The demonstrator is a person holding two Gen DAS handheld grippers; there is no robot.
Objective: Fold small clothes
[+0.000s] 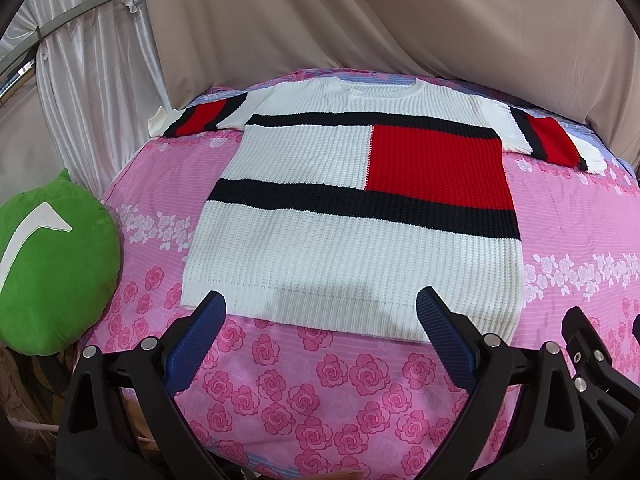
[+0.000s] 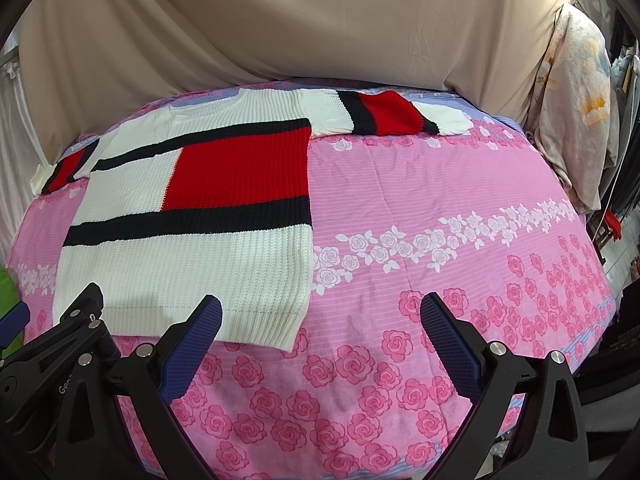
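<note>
A small knit sweater (image 1: 352,248), white with black bands and a red block, lies flat on the pink rose bedsheet (image 1: 320,400), both short sleeves spread out. My left gripper (image 1: 320,304) is open and empty just above the sweater's near hem. In the right wrist view the sweater (image 2: 192,256) lies at the left. My right gripper (image 2: 320,308) is open and empty near the hem's right corner, mostly over bare sheet (image 2: 440,208). Part of the left gripper shows at the right wrist view's lower left.
A green plush cushion (image 1: 52,264) sits at the bed's left edge. A beige cloth (image 1: 400,20) hangs behind the bed. A pale pillow or blanket (image 2: 576,120) leans at the far right. The bed drops off at the right.
</note>
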